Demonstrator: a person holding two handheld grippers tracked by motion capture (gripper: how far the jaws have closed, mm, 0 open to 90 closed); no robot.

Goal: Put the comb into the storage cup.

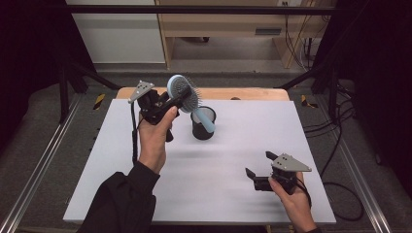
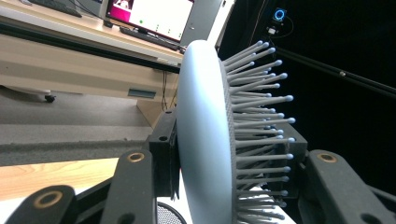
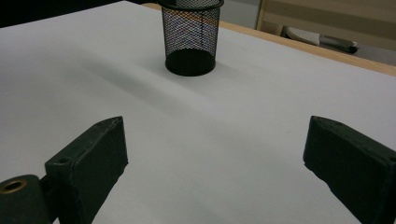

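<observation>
A light blue hairbrush (image 1: 183,93) with grey bristles is held up above the white table (image 1: 218,194). My left gripper (image 1: 176,101) is shut on its round head. In the left gripper view the brush head (image 2: 205,140) stands edge-on between the two jaws, bristles to the right. The handle slants down over a black mesh cup (image 1: 202,125); I cannot tell whether its tip is inside. My right gripper (image 1: 258,167) rests low near the front right of the table, open, with nothing between its jaws (image 3: 215,154). The mesh cup (image 3: 190,39) stands ahead of it.
The table's wooden far edge (image 1: 243,93) lies just behind the cup. Beyond it stand a wooden desk (image 1: 218,24) and a dark frame bar. Cables (image 1: 335,145) trail on the floor at the right. A monitor (image 2: 149,16) sits on the desk.
</observation>
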